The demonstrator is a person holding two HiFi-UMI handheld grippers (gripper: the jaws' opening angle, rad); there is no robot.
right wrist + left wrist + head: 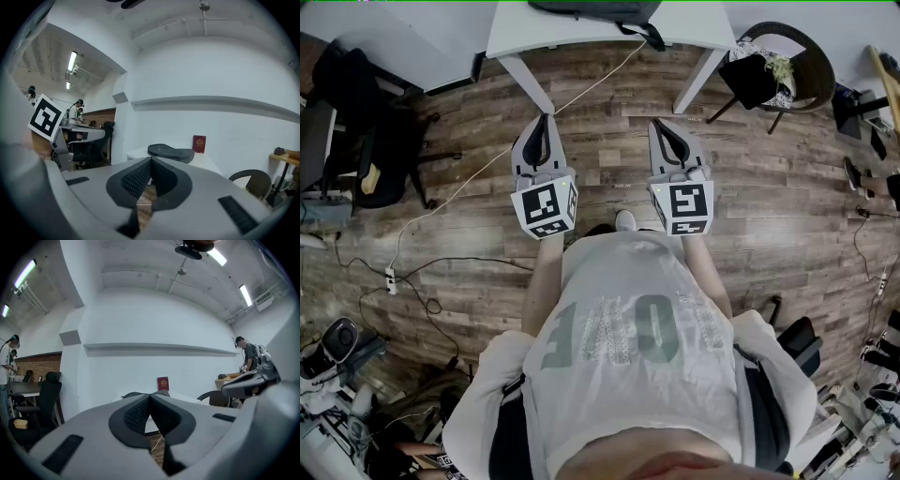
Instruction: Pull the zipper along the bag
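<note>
The dark bag [592, 11] lies on the white counter [514, 28], cut off by the head view's top edge. Its zipper cannot be made out in any view. In the left gripper view the jaws hide most of the bag. The left tongs [546, 120] and right tongs [666, 124] are both closed tip to tip, gripping nothing, held over the wooden floor [750, 187] short of the counter.
</note>
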